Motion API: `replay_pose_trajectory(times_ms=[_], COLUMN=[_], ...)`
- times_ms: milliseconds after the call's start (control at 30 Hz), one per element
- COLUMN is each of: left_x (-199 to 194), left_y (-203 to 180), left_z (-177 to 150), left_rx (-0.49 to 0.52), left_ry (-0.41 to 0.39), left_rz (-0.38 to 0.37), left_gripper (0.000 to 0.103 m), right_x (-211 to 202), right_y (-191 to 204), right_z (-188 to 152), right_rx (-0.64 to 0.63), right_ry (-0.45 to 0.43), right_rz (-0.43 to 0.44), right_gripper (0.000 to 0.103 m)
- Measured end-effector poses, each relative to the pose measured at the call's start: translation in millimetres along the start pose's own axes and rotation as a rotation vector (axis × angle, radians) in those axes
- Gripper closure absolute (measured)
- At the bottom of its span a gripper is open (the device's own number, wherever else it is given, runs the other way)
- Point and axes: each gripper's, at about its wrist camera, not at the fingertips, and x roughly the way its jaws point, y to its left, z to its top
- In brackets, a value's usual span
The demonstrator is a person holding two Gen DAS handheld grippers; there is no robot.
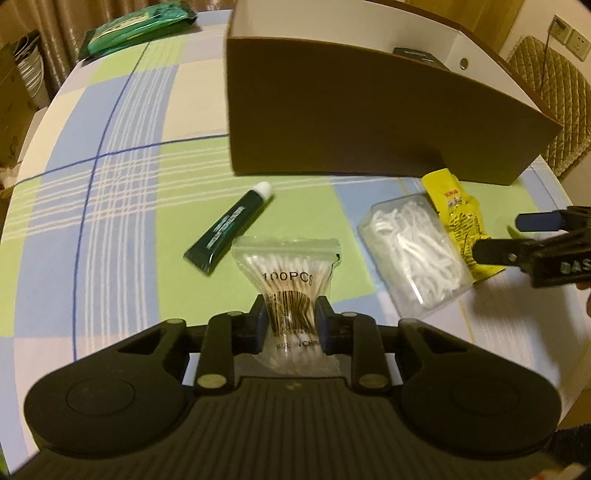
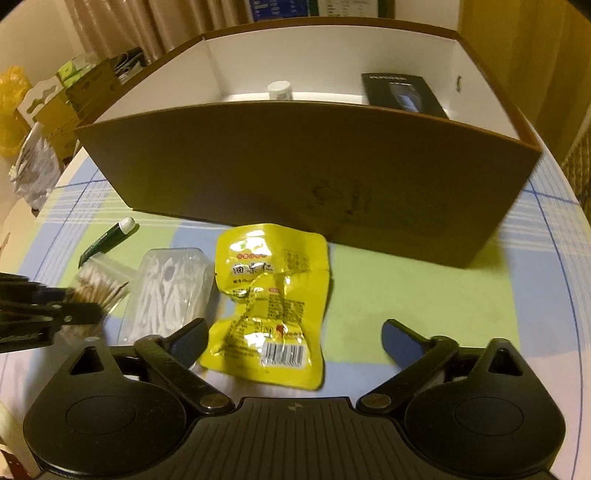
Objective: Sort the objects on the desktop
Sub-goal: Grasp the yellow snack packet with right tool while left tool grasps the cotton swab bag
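My left gripper [image 1: 290, 317] is shut on a clear bag of cotton swabs [image 1: 286, 273], pinching its lower part just above the checked tablecloth. A dark green tube [image 1: 229, 230] lies left of the bag. A clear box of floss picks [image 1: 413, 254] lies to the right, beside a yellow snack packet [image 1: 458, 218]. My right gripper [image 2: 293, 341] is open, its fingers either side of the near end of the yellow packet [image 2: 271, 302]. The brown box [image 2: 306, 173] stands behind, holding a black carton [image 2: 402, 94] and a white-capped bottle [image 2: 280, 90].
A green packet [image 1: 140, 27] lies at the table's far left. Cardboard boxes and bags [image 2: 44, 122] stand off the table to the left. A quilted chair [image 1: 554, 99] stands behind the box on the right. The table edge [image 2: 581, 221] curves close on the right.
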Motion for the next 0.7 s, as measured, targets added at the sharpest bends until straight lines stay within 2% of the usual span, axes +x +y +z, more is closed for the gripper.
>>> replay_pose_trajectory(times_ms=[167, 333, 467, 533, 700], left_x=[-4.4, -6.5, -7.1, -7.2, -6.9], left_y=[8.7, 15.5, 15.0, 14.7, 13.8], left_z=[-3.7, -5.7, -5.5, -5.8, -5.1], left_rx=[-0.028, -0.044, -0.043, -0.039, -0.031], left_ry=[-0.001, -0.005, -0.007, -0.009, -0.012], left_rz=[0.016, 0.022, 0.022, 0.023, 0.023], left_gripper=[0.081, 0.081, 0.08, 0.08, 0.079], right_x=[17.2, 28.2, 31.8, 31.7, 25.5], right_y=[3.7, 11.0, 16.1, 16.5, 13.5], right_z=[3.0, 5.7, 7.0, 7.2, 4.1], right_rx=[-0.03, -0.095, -0.145, -0.15, -0.153], right_ry=[-0.002, -0.042, -0.08, -0.083, -0.088], right_rz=[-0.007, -0.039, -0.045, -0.047, -0.039], right_gripper=[0.013, 0.015, 0.031, 0.034, 0.056])
